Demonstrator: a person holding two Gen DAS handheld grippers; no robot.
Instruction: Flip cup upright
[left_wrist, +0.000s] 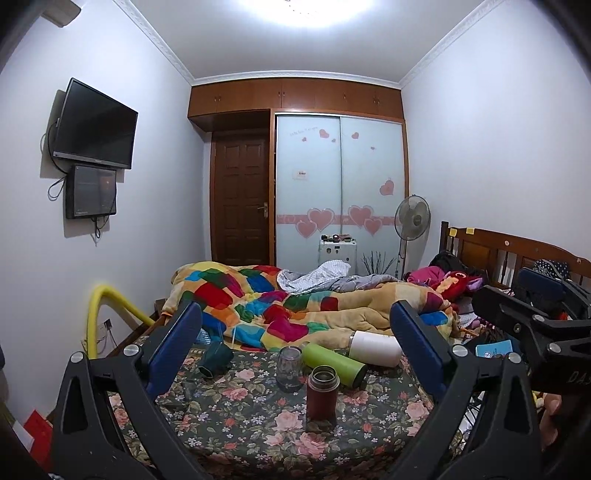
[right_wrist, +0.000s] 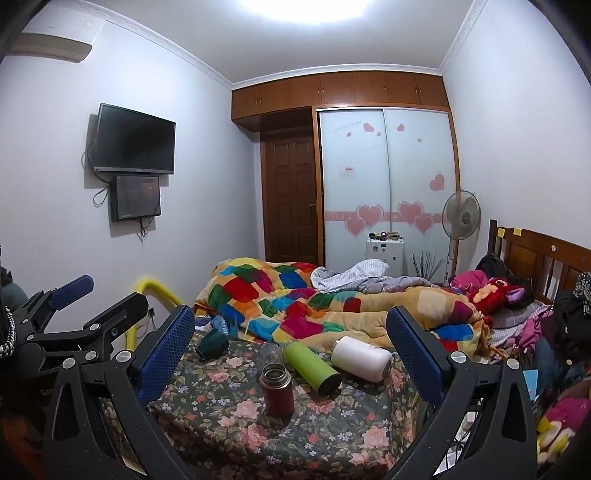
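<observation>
The green cup (left_wrist: 332, 363) lies on its side mid-bed, long axis slanting away leftward, ahead of both empty, wide-apart grippers; the right gripper (right_wrist: 291, 363) looks nearer.

A bedroom seen from behind the right tool (right_wrist: 290, 343), whose two blue-padded fingers (right_wrist: 166, 354) stand wide apart with nothing between them. Below them lies a bed with a dark floral sheet (right_wrist: 229, 417). On the sheet a maroon flask (right_wrist: 277, 389) stands upright with its mouth uncovered. Just behind it stands a clear glass cup (right_wrist: 269, 353). A green bottle (right_wrist: 312, 365) lies on its side to the right, and a white bottle (right_wrist: 362, 358) lies on its side beyond that. A dark green cup (right_wrist: 212, 345) lies tipped over at the left. A patchwork blanket (right_wrist: 295, 302) is heaped behind them. The left tool (right_wrist: 99, 295), also parted, shows at the left edge.
</observation>
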